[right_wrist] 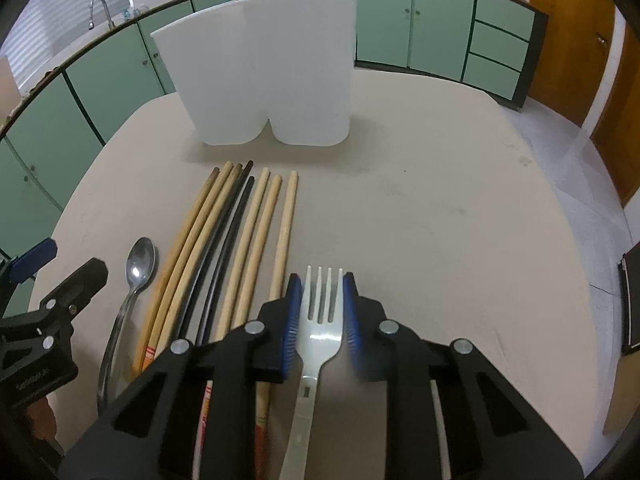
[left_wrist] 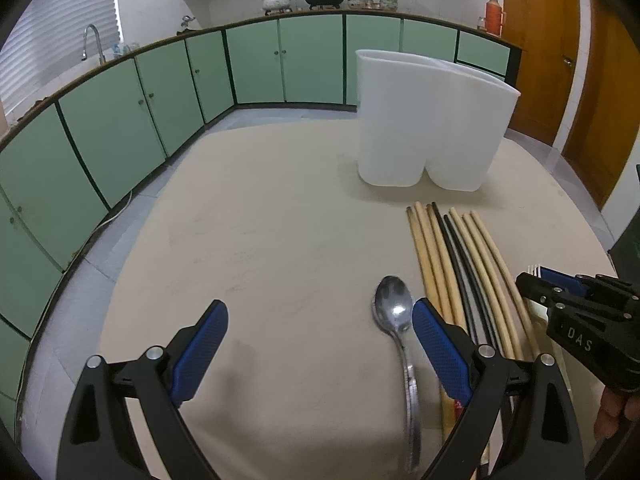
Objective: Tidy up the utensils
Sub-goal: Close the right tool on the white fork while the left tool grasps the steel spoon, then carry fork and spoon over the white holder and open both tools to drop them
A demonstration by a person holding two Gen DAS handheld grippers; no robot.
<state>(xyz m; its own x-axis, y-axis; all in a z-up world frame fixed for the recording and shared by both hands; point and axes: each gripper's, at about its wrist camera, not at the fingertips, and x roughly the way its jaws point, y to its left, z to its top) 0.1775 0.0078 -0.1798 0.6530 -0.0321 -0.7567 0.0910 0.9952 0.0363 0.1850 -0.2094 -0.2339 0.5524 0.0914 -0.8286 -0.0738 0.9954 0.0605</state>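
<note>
A white two-compartment utensil holder (left_wrist: 430, 120) (right_wrist: 268, 76) stands upright at the far side of the table. Several wooden and black chopsticks (left_wrist: 460, 264) (right_wrist: 240, 236) lie side by side in front of it. A metal spoon (left_wrist: 394, 312) (right_wrist: 136, 276) lies left of them. My left gripper (left_wrist: 320, 344) is open and empty, its right finger beside the spoon bowl. A white plastic fork (right_wrist: 322, 320) lies on the table right of the chopsticks. My right gripper (right_wrist: 320, 312) straddles the fork head with the pads close on both sides; contact is unclear.
The beige round table (left_wrist: 260, 248) (right_wrist: 460, 208) carries everything. A dark object (right_wrist: 632, 300) sits at its right edge. Green kitchen cabinets (left_wrist: 120, 112) and a wooden door (left_wrist: 560, 60) lie beyond the table.
</note>
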